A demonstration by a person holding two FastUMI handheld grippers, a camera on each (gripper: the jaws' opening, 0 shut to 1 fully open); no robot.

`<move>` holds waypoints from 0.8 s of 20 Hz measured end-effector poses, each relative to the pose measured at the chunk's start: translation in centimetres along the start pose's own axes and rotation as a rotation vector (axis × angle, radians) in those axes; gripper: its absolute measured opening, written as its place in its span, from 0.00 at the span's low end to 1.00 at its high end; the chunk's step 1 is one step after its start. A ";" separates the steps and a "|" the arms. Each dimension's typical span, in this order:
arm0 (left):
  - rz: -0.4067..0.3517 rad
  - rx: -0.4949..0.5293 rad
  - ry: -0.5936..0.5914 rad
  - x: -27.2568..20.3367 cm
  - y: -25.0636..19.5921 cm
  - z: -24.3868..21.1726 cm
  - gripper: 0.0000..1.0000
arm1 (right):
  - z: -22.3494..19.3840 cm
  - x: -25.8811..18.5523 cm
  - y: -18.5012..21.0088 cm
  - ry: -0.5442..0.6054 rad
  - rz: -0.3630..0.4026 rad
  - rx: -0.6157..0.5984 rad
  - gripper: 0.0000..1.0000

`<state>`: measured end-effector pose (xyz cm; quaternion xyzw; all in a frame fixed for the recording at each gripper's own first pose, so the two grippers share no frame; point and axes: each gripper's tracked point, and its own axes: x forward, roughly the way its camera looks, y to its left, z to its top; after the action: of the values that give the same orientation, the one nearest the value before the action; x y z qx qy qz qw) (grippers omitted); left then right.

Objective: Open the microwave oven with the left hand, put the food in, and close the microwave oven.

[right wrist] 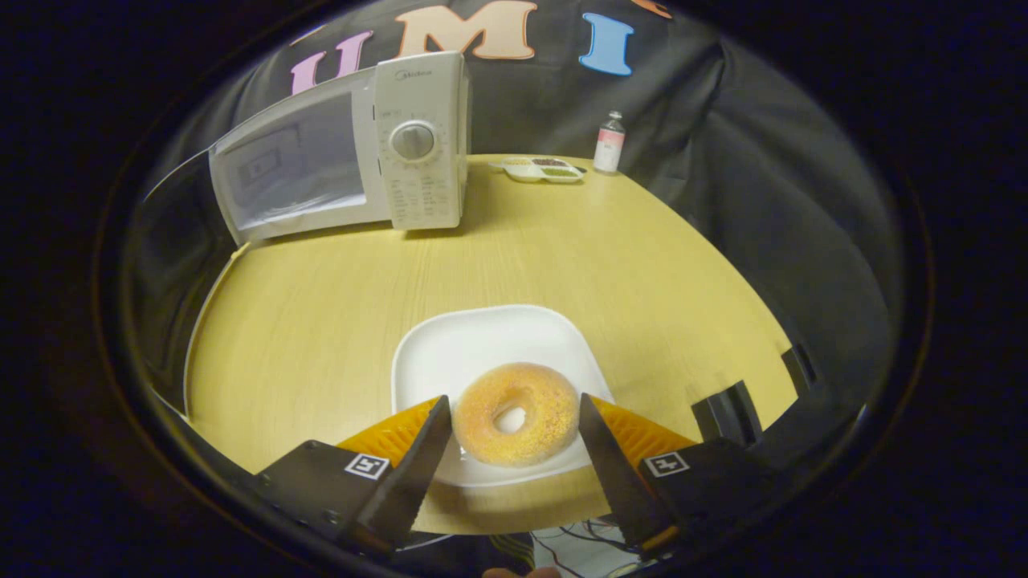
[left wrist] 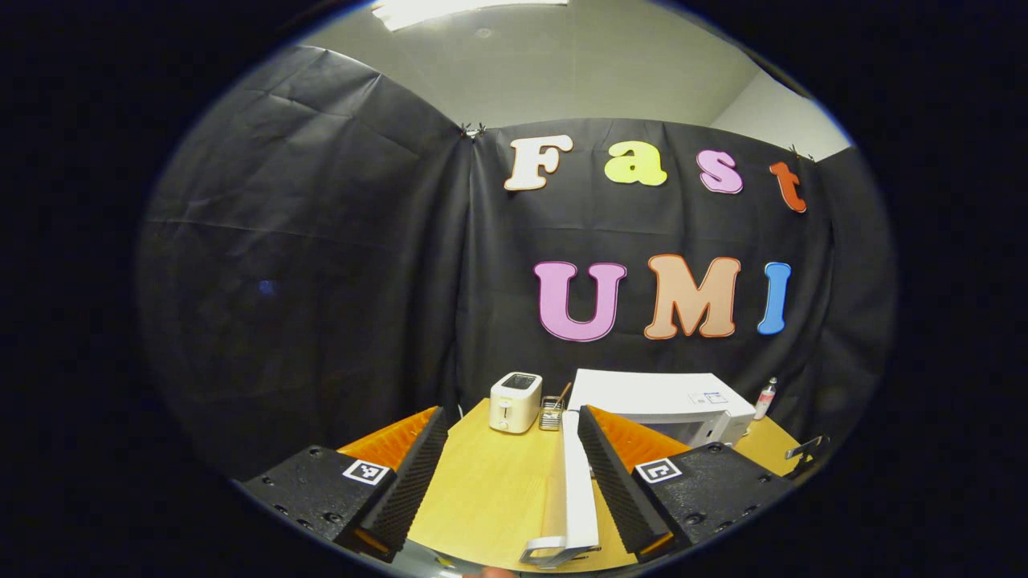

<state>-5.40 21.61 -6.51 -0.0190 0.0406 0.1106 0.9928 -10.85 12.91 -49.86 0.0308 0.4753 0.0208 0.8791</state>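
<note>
The white microwave (left wrist: 654,395) stands at the back of the wooden table. Its door (left wrist: 580,482) is swung out toward me and seen edge-on, the handle (left wrist: 554,552) nearest me. My left gripper (left wrist: 512,416) is open, with the door between its fingers and close to the right-hand finger. In the right gripper view the microwave (right wrist: 418,144) is at the upper left. A sugared doughnut (right wrist: 516,425) lies on a white square plate (right wrist: 450,345) near the table's front edge. My right gripper (right wrist: 514,401) is open and straddles the doughnut, fingers close beside it.
A white toaster (left wrist: 515,401) and a small wire basket (left wrist: 551,413) stand left of the microwave. A small bottle (right wrist: 609,143) and a divided dish (right wrist: 540,168) sit at the back right. Black clamps (right wrist: 727,413) grip the table's right edge.
</note>
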 end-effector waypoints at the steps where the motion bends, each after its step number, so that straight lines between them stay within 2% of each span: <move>1: -0.002 -0.006 0.005 0.1 -0.1 -0.1 0.95 | -0.2 0.1 -0.1 0.002 0.000 -0.006 0.92; 4: -0.013 -0.017 0.014 0.6 -0.4 -0.4 0.94 | -0.1 0.2 0.2 0.001 0.019 -0.007 0.83; 5: -0.023 -0.018 0.016 0.7 -0.7 -0.5 0.94 | -0.2 0.2 0.1 0.007 0.023 -0.002 0.83; 6: -0.030 -0.016 0.017 0.8 -0.9 -0.6 0.94 | -0.1 0.2 0.2 0.012 0.032 0.005 0.77; 8: -0.039 -0.014 0.016 1.1 -1.3 -0.6 0.95 | 0.0 0.3 0.5 0.022 0.052 0.024 0.77; 9: -0.044 -0.014 0.014 1.1 -1.4 -0.5 0.95 | 0.0 0.2 0.6 0.026 0.064 0.040 0.82; 13: -0.054 0.000 0.013 1.2 -1.6 -0.7 0.94 | 1.3 -0.1 1.8 0.022 0.105 0.117 0.82; 14: -0.052 0.003 0.013 1.3 -1.5 -0.7 0.94 | 1.9 -0.2 2.3 0.016 0.123 0.139 0.77; 16: -0.050 -0.003 0.010 1.2 -1.4 -0.6 0.94 | 2.9 -0.3 4.0 0.015 0.167 0.182 0.77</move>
<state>-4.00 20.51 -7.17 -0.0222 0.0450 0.0857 0.9951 -8.64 16.81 -47.71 0.1496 0.4774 0.0508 0.8644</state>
